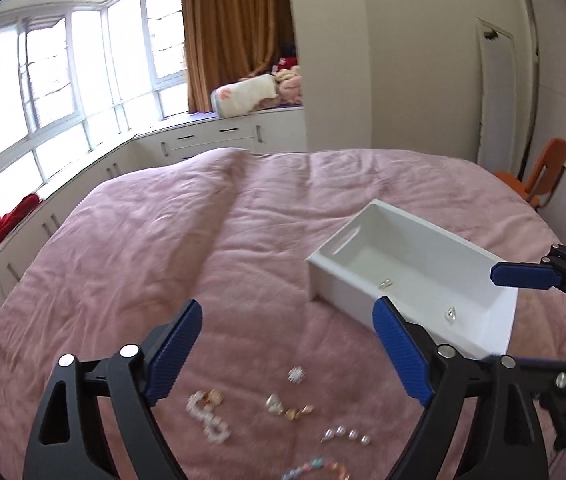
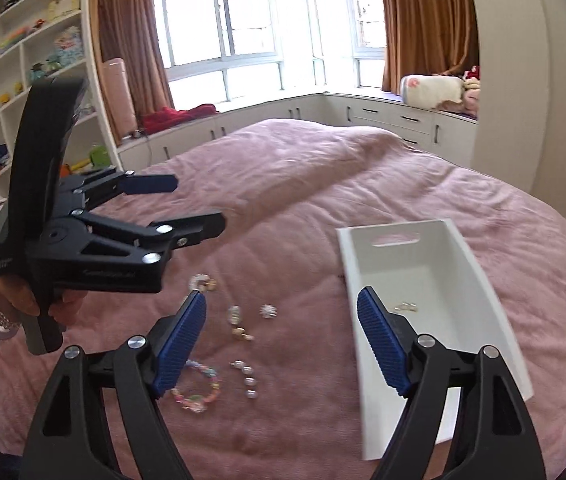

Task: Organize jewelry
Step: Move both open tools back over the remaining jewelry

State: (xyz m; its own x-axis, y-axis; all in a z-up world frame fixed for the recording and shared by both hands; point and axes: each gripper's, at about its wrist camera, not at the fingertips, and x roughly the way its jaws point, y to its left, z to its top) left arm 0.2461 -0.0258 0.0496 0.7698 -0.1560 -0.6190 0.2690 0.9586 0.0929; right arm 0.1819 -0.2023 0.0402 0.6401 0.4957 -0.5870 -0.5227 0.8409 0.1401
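Observation:
Several small jewelry pieces lie loose on the pink bedspread: a pearl hair clip, gold earrings, a sparkly stud, a pearl row and a pastel bead bracelet. A white tray stands to their right with two small pieces inside; it also shows in the right wrist view. My left gripper is open and empty above the loose jewelry. My right gripper is open and empty, between the jewelry and the tray.
White cabinets and windows run behind the bed. An orange chair stands at the far right. Shelves with toys stand at the left. A person's hand holds the left gripper.

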